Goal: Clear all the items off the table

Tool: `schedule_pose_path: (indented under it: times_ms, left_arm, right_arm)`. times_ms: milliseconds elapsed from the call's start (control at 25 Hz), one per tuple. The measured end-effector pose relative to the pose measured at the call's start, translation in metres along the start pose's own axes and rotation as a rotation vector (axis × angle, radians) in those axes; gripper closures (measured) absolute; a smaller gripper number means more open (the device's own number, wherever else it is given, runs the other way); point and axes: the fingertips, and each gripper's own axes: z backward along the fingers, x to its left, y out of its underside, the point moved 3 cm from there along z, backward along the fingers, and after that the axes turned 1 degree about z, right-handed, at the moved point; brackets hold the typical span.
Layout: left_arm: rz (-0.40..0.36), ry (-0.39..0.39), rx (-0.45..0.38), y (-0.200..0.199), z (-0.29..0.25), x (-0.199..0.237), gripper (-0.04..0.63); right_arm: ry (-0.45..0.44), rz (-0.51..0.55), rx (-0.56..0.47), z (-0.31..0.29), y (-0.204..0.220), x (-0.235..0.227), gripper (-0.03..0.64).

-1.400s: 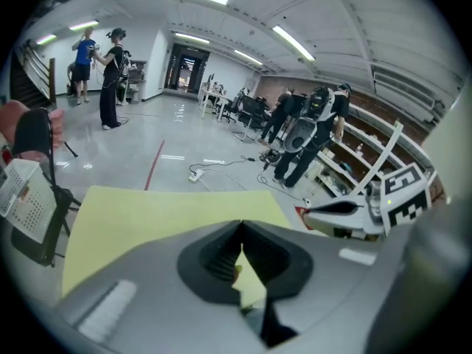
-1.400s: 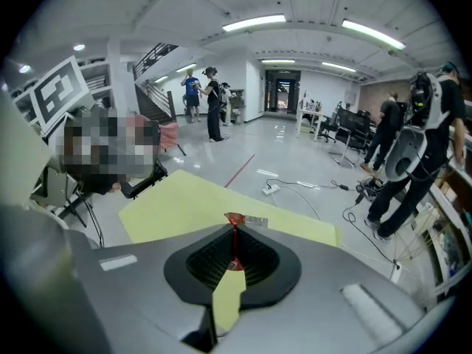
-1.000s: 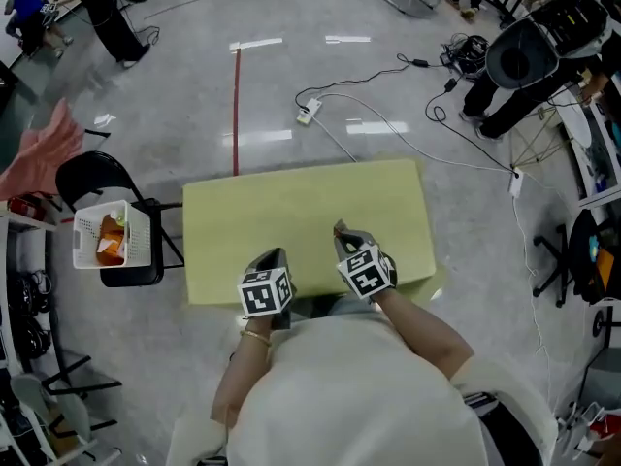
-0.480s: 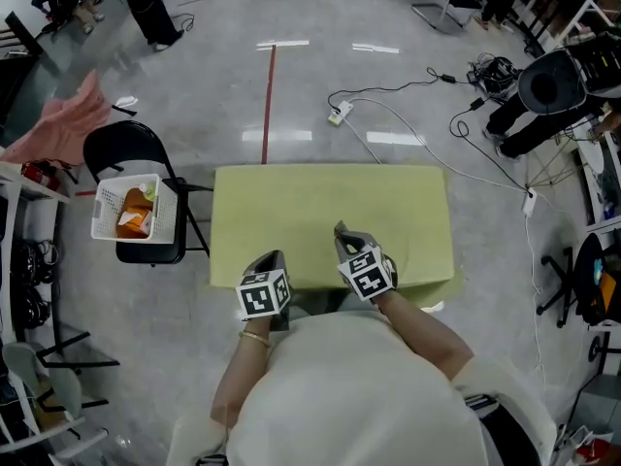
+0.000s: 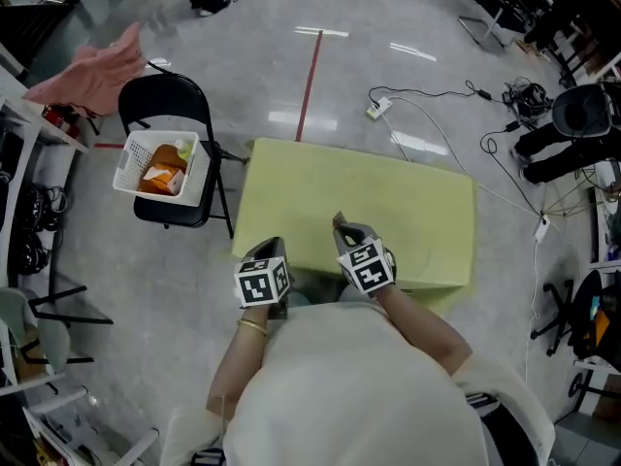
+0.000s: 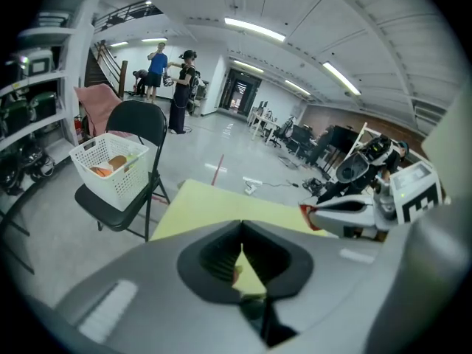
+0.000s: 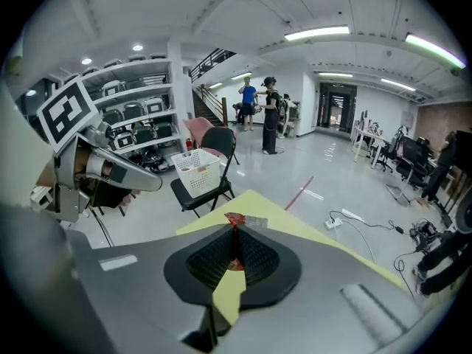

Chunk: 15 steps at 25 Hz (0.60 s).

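Note:
The yellow-green table (image 5: pixel 388 202) shows a bare top. My left gripper (image 5: pixel 275 253) hangs shut at the table's near left corner, with nothing between its jaws (image 6: pixel 241 223). Just to its right, my right gripper (image 5: pixel 338 224) hovers shut over the near edge. A small red and clear scrap shows at its fingertips (image 7: pixel 234 223); I cannot tell whether it belongs to the gripper. To the left of the table, a white basket (image 5: pixel 126 158) with orange items in it sits on a black folding chair (image 5: pixel 165 90).
A pink cloth (image 5: pixel 92 71) hangs behind the chair, and shelving lines the left wall. A power strip (image 5: pixel 375 110) and cables lie on the floor beyond the table, with office chairs at the right. People (image 6: pixel 181 87) stand far off.
In the head view the table, chair and basket have slid right and nearer, and the table now sits skewed. Both grippers hold the same spot in the picture and stay shut.

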Motion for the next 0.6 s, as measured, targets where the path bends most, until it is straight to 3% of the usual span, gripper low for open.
schedule_pose_path:
  times_ms: [600]
  left_arm:
    - [0.167,-0.131,-0.082,0.007,0.061,0.131,0.586]
  right_arm:
    - [-0.158,0.118,-0.020,-0.060,-0.067,0.113,0.609]
